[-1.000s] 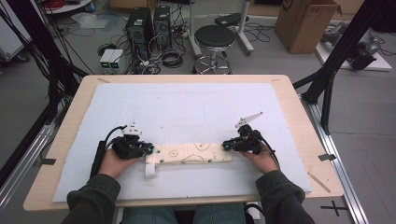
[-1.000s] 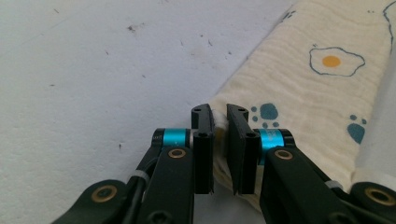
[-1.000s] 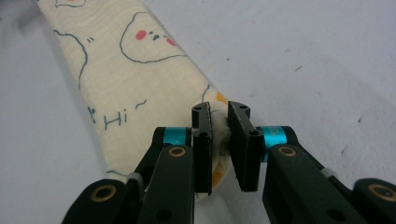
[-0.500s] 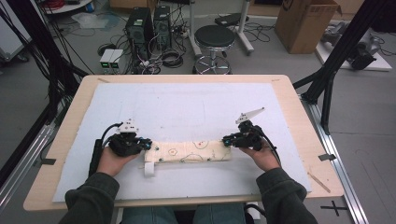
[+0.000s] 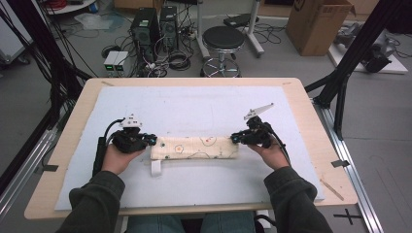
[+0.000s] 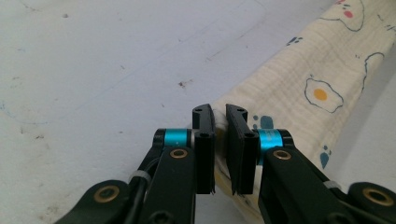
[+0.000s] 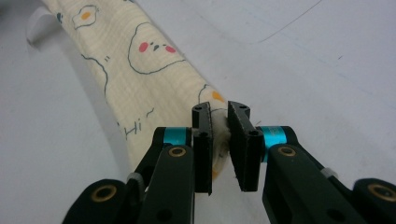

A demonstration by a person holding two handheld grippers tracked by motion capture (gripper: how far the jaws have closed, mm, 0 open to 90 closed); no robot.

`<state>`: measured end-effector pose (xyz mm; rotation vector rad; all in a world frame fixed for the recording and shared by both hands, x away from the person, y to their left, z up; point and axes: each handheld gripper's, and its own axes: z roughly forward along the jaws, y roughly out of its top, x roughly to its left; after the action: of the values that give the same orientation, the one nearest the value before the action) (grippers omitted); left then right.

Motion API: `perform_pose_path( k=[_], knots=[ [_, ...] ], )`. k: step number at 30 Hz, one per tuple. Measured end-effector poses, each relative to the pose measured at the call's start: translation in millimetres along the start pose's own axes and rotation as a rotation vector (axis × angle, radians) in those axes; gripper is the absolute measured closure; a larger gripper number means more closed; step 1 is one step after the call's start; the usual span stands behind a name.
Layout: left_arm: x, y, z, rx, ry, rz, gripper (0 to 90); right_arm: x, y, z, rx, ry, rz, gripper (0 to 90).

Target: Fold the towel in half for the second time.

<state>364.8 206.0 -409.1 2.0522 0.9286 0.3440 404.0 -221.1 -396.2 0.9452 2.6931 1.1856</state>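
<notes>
1. Folded cream cloth (image 5: 195, 147) with egg prints lies stretched across white mat (image 5: 194, 111) on counter (image 5: 301, 97).
2. Left gripper (image 6: 220, 122) pinches cloth's left end.
3. Right gripper (image 7: 220, 120) pinches its right end.

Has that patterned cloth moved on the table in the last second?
Yes. The cloth, pinched at its ends by the left gripper and right gripper, sits slightly farther from the table's near edge than before.
</notes>
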Motion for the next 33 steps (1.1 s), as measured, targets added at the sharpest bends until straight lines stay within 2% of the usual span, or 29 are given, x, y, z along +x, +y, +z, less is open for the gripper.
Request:
perform_pose_path(
  k=[7, 8, 12, 16, 24, 29, 33],
  knots=[
    [9.8, 1.9, 9.0, -0.026, 0.038, -0.041, 81.9, -12.3, 12.1, 8.3, -0.002, -0.024, 0.012, 80.3],
    [11.3, 3.7, 10.5, -0.018, 0.04, -0.045, 81.9, -13.5, 12.5, 9.0, 0.0, -0.028, 0.019, 80.3],
    [12.8, 11.4, 17.8, -0.019, 0.061, -0.033, 81.9, -21.1, 12.5, 12.2, -0.006, -0.054, 0.037, 80.3],
    [14.9, 13.2, 25.3, -0.026, 0.077, -0.045, 81.9, -30.0, 11.9, 14.7, -0.02, -0.072, 0.07, 80.3],
    [21.0, 10.6, 35.0, -0.022, 0.079, -0.074, 80.8, -38.8, 11.7, 25.7, -0.003, -0.094, 0.09, 80.0],
    [24.1, 8.4, 36.3, 0.004, 0.096, -0.08, 71.0, -41.4, 10.3, 30.6, 0.006, -0.091, 0.091, 75.0],
    [27.8, 8.5, 29.5, -0.021, 0.111, -0.1, 66.1, -41.2, 10.0, 27.4, -0.015, -0.098, 0.096, 68.1]
  ],
)
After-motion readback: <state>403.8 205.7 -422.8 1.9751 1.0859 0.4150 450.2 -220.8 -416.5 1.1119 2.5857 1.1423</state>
